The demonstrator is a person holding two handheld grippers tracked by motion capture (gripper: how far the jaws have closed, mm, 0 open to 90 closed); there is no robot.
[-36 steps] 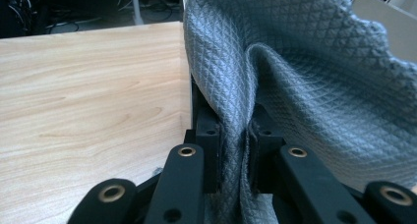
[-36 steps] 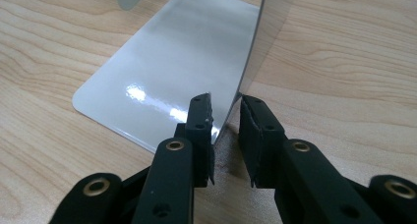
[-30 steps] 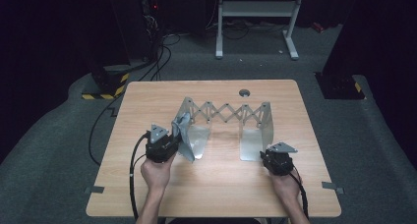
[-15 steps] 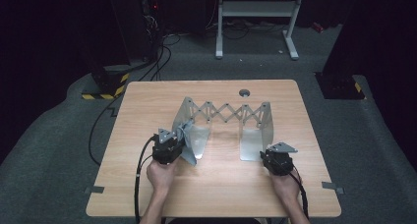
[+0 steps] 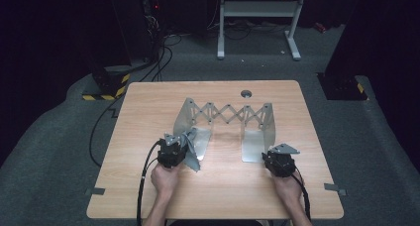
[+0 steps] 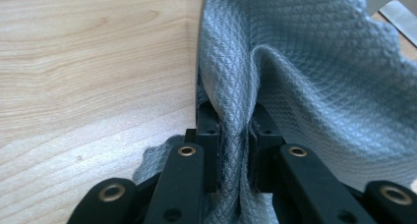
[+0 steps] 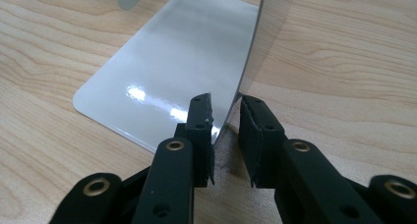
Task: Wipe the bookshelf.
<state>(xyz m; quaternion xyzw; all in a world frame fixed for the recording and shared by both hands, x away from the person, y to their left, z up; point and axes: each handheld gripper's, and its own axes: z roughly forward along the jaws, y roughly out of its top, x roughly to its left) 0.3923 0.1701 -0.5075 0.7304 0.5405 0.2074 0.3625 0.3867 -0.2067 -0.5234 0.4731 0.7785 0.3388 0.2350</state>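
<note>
Meanwhile, the left gripper (image 6: 235, 150) is pinching the grey cloth (image 6: 305, 81) at frame centre; the right gripper (image 7: 225, 135), slightly parted, is straddling the metal rack (image 7: 187, 52) edge.

table (image 5: 148, 112) is lit evenly from above while the room around it sinks into black, high view's kinda soft, glare streaks the metal plate (image 7: 162, 76), and the cloth (image 6: 305, 62) close-up looks sharp

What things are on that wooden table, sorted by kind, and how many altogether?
Metal expanding rack: 1
Grey cloth: 1
Hand-held grippers: 2, left gripper and right gripper
Small round grey piece near the far edge: 1
Total: 5
</note>
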